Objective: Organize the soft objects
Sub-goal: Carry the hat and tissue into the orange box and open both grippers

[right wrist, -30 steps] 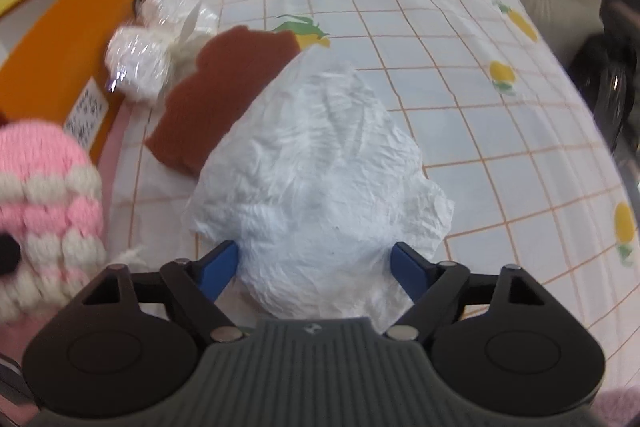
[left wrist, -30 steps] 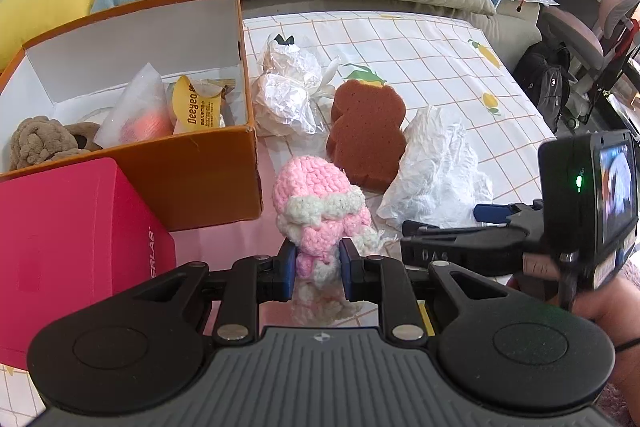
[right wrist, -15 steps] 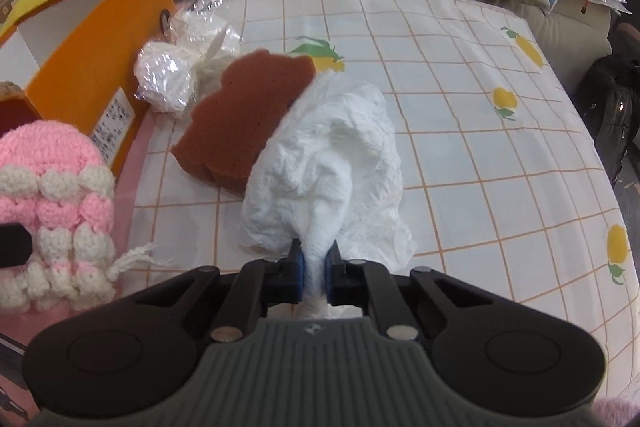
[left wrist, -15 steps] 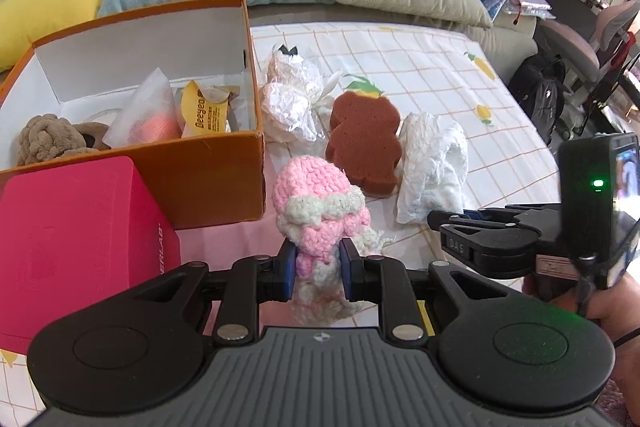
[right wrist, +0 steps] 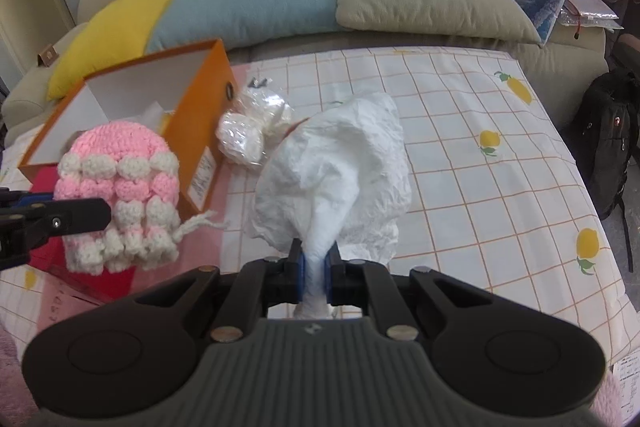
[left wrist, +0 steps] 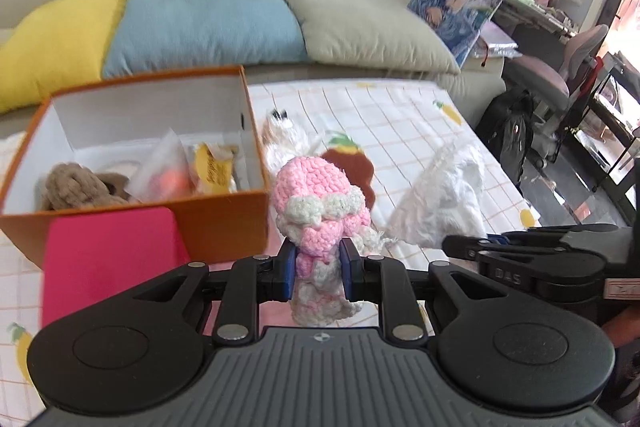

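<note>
Your left wrist view is motion-blurred: print on the yellow packet (left wrist: 211,169) in the orange box (left wrist: 224,215) is unreadable. The brown sponge (left wrist: 352,167) at frame centre is mostly behind the pink crochet toy (left wrist: 320,203); in the right wrist view the white crumpled bag (right wrist: 340,179) hides nearly all of it. The red box (left wrist: 108,259) covers the orange box's lower-left front. Your right gripper (left wrist: 472,247) is cut off at the right edge.

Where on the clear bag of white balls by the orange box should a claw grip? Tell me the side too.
Grip the gathered neck of the clear bag of white balls, at its far end by the orange box. Come from above: the bag lies flat, and the bunched top looks narrow enough to pinch; the balls look too bulky.
</note>
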Demonstrator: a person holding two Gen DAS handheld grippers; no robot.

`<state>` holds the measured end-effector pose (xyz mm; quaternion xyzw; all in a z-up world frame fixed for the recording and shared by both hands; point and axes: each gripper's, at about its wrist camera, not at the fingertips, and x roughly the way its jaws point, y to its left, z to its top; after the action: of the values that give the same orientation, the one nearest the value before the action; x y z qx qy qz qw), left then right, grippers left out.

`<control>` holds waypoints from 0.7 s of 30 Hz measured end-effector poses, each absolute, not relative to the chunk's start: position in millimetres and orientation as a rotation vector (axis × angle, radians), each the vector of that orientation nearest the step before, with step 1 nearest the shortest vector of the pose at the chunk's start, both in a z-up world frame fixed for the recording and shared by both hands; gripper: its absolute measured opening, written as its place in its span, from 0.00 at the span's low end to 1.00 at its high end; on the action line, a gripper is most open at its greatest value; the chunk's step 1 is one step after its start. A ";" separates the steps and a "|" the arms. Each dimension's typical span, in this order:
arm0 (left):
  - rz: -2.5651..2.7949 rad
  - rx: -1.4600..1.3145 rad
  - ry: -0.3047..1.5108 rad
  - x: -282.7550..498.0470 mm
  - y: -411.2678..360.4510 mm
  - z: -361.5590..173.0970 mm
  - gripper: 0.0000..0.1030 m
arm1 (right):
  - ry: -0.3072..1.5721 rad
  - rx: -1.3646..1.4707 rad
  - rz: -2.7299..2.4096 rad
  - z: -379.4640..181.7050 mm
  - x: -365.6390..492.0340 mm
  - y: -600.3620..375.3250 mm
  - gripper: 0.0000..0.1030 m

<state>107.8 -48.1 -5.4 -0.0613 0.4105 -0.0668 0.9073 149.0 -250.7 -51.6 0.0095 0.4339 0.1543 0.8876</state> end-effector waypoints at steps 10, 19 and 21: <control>-0.025 -0.188 0.740 99.0 8.7 33.2 0.24 | 0.809 -0.011 0.452 1.7 150.7 -222.5 0.07; 0.056 -0.170 0.725 130.6 70.3 49.6 0.24 | 0.768 -0.105 0.615 32.4 198.7 -143.4 0.07; 0.065 -0.159 0.734 142.0 83.3 46.2 0.24 | 0.793 -0.108 0.647 32.0 216.3 -123.0 0.07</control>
<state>142.0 83.3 46.2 -0.0778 0.3582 0.0316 0.9299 216.3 -123.0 32.1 -0.0515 0.3793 0.3092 0.8706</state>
